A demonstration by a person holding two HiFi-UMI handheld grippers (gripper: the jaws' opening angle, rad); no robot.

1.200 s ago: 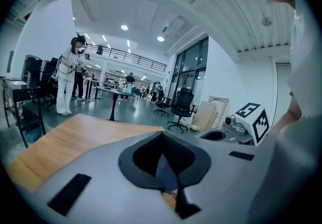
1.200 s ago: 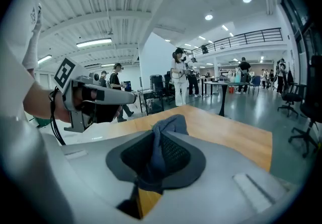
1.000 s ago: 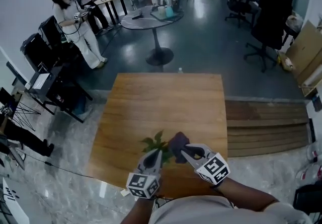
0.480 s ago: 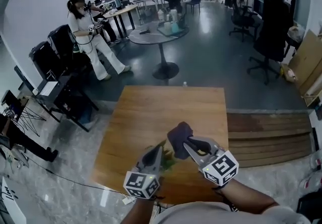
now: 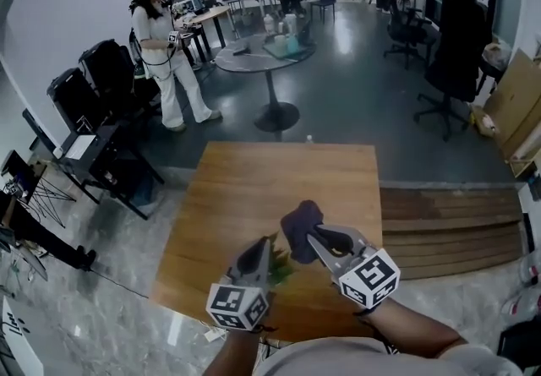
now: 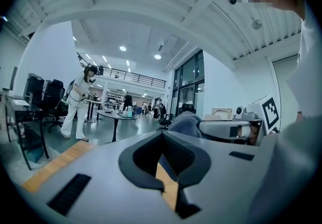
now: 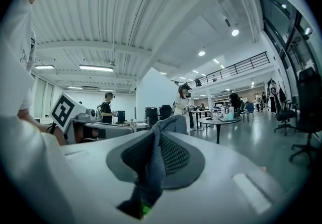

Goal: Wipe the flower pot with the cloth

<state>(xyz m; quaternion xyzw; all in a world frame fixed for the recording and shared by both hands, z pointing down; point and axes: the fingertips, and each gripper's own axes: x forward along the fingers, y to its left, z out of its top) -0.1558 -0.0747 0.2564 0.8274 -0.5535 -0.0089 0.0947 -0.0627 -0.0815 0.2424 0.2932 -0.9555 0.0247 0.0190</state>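
Pinches cloth (image 5: 300, 225) in right claw (image 5: 313, 240) above counter (image 5: 254, 176); presses left claw (image 5: 260, 251) together, empty, beside green foliage (image 5: 280, 269). Leaves wiping seemingly undone, flower pot out of sight.

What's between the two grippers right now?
Head view: the plant's green leaves lie between the left gripper and the right gripper, which clamps the cloth.

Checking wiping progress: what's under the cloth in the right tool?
Green leaves show just below the cloth, over the wooden table. The pot itself is hidden beneath the leaves, the left tool and the right tool.
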